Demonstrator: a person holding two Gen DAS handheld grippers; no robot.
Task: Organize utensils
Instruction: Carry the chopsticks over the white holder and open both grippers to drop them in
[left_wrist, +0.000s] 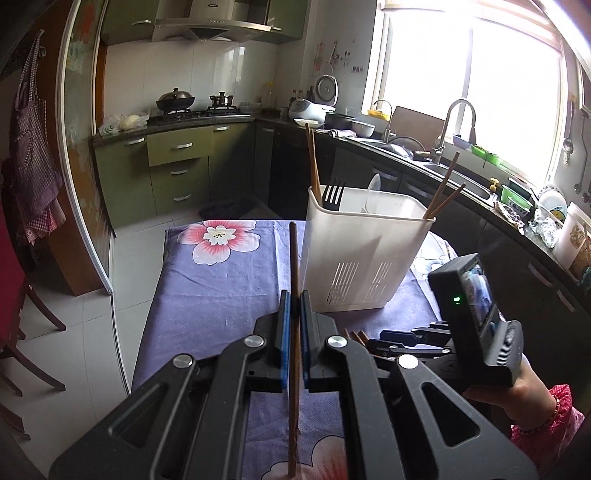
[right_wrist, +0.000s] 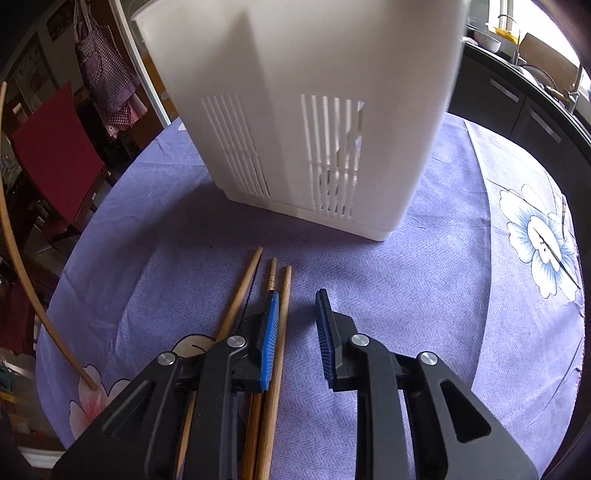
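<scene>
A white slotted utensil holder stands on the purple flowered tablecloth; it holds chopsticks, a black fork and more chopsticks. My left gripper is shut on a dark wooden chopstick, held upright left of the holder. My right gripper is open, low over the cloth in front of the holder. Three wooden chopsticks lie on the cloth; the rightmost lies just inside the gripper's left finger. The right gripper also shows in the left wrist view.
A long light stick curves along the left edge of the right wrist view, its end on the cloth. A red chair stands left of the table. Kitchen counter with sink runs along the right.
</scene>
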